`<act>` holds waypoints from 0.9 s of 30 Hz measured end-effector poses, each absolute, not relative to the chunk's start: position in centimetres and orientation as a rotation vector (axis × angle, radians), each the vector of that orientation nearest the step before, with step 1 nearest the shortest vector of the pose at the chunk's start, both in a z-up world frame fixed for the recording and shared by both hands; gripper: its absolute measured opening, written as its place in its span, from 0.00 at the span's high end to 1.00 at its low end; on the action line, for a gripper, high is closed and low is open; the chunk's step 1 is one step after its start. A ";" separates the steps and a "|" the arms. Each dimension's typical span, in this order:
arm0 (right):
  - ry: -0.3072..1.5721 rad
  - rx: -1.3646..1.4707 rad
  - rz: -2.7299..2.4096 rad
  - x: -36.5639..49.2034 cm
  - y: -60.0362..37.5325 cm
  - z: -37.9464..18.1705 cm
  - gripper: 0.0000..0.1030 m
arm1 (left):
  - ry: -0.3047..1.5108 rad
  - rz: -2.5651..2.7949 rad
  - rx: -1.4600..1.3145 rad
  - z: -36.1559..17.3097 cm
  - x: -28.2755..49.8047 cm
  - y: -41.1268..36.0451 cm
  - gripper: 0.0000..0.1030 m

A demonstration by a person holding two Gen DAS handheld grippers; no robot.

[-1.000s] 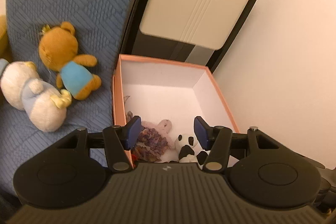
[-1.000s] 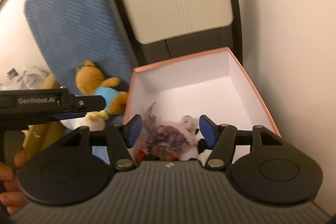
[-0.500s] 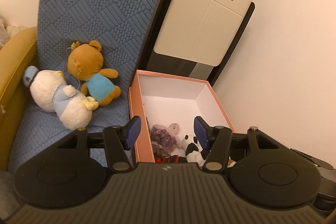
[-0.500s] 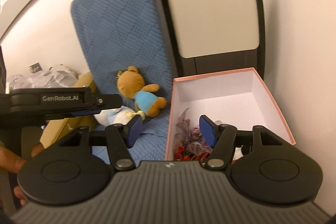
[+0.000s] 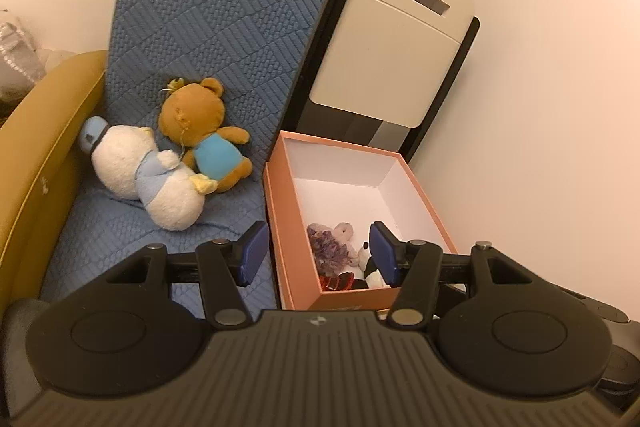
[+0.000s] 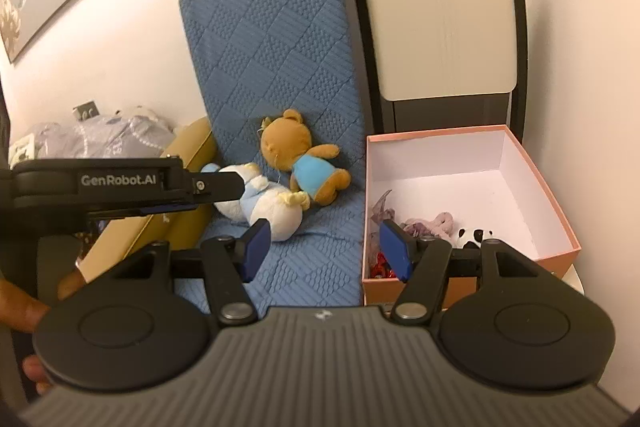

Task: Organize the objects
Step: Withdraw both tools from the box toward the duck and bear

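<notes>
Left wrist view shows your left gripper with its blue pads apart and nothing between them, hanging above the near edge of the pink box. Inside that box lie a purple plush and a small panda, at the near end. On the blue quilted seat cover to the box's left, a white duck plush lies touching a brown teddy bear in a blue shirt. Your right gripper is likewise parted and empty, over the seam between cushion and box.
</notes>
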State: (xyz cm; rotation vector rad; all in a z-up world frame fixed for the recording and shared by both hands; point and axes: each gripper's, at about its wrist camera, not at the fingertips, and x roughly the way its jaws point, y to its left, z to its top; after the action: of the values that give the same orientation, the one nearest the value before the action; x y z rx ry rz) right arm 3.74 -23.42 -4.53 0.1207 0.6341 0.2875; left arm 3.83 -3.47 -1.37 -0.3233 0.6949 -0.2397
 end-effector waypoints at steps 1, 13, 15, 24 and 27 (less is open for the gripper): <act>0.633 0.118 0.291 3.5 -23.2 -4.5 0.39 | 0.690 -0.236 -0.326 -1.3 3.4 -3.2 0.40; 0.669 0.094 0.322 2.9 -20.8 -5.4 0.15 | 0.708 -0.151 -0.361 -2.2 1.5 -0.1 0.09; 0.676 0.086 0.323 3.1 -20.5 -5.7 0.15 | 0.714 -0.136 -0.369 -2.5 1.7 0.3 0.08; 0.688 0.097 0.349 5.1 -19.9 -6.6 0.15 | 0.740 -0.088 -0.417 -4.5 4.4 1.9 0.08; 0.687 0.072 0.354 6.3 -19.5 -6.9 0.15 | 0.766 -0.073 -0.465 -5.8 6.2 2.7 0.08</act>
State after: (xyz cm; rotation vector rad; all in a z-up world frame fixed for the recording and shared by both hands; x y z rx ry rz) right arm 6.34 -19.46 -6.91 0.0717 0.6866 0.3541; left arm 6.16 2.71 -5.81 -0.4646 0.7658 -0.0730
